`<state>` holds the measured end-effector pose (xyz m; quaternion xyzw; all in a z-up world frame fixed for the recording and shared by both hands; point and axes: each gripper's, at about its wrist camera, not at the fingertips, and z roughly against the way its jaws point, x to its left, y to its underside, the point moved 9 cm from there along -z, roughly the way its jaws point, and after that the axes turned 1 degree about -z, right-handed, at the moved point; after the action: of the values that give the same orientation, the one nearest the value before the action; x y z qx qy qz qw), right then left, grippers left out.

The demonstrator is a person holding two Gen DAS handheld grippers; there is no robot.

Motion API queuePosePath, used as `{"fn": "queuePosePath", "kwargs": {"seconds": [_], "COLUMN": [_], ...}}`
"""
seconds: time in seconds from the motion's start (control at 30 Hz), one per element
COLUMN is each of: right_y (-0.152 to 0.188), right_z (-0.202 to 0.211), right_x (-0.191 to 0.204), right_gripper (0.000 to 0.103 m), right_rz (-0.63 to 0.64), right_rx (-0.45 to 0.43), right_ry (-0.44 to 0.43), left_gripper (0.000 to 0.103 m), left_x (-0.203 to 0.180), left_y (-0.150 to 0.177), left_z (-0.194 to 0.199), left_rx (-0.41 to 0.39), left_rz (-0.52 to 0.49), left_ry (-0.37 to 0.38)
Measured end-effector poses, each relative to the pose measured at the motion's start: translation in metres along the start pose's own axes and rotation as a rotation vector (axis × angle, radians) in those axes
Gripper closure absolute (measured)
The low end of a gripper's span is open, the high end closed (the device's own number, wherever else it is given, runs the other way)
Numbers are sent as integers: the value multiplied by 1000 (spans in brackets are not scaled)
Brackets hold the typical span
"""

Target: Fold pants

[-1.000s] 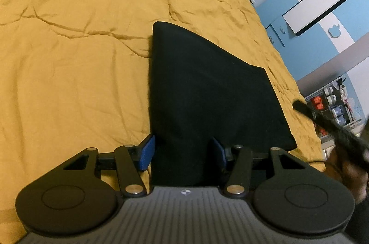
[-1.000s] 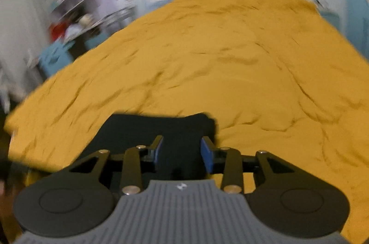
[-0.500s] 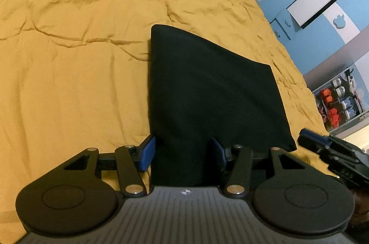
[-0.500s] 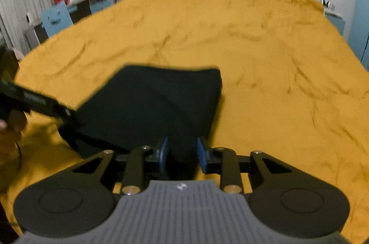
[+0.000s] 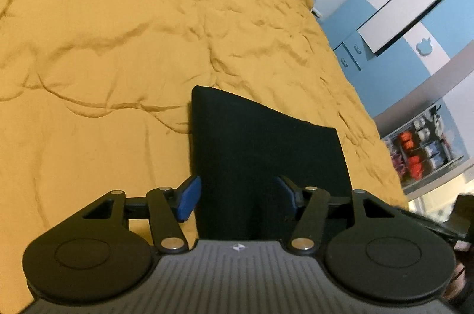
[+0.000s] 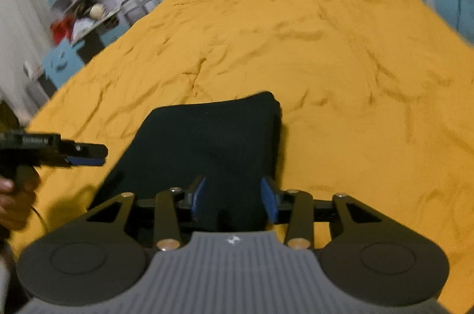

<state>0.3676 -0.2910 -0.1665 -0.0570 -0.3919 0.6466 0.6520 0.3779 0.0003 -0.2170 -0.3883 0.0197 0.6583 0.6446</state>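
Blue pads of the left gripper stand apart and are opening, with the near edge of the folded black pants showing between them but not pinched. In the right wrist view the right gripper also has its jaws parted and opening above the pants — no cloth clamped. The pants lie as a flat dark block on the wrinkled yellow bedspread, near its front edge. Only the right view shows the left gripper from the side, held in a hand just beside the pants' left edge. Farther off, the left view alone shows blue cabinets and a stocked shelf; the right view shows a cluttered shelf unit — blurred.
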Motion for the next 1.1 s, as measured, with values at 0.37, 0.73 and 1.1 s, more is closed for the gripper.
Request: {"fn": "queuePosePath", "kwargs": {"seconds": [0.37, 0.73, 1.1], "right_y": [27, 33, 26], "right_z": [-4, -6, 8], "right_x": [-22, -27, -29], "right_gripper": [94, 97, 83], "right_rz": [-228, -286, -290], "right_rx": [86, 101, 54], "right_ry": [-128, -183, -236], "left_gripper": [48, 68, 69], "left_x": [15, 37, 21], "left_y": [3, 6, 51], "left_z": [-39, -38, -13], "left_rx": [69, 59, 129], "left_rz": [59, 165, 52], "left_ry": [45, 126, 168]}}
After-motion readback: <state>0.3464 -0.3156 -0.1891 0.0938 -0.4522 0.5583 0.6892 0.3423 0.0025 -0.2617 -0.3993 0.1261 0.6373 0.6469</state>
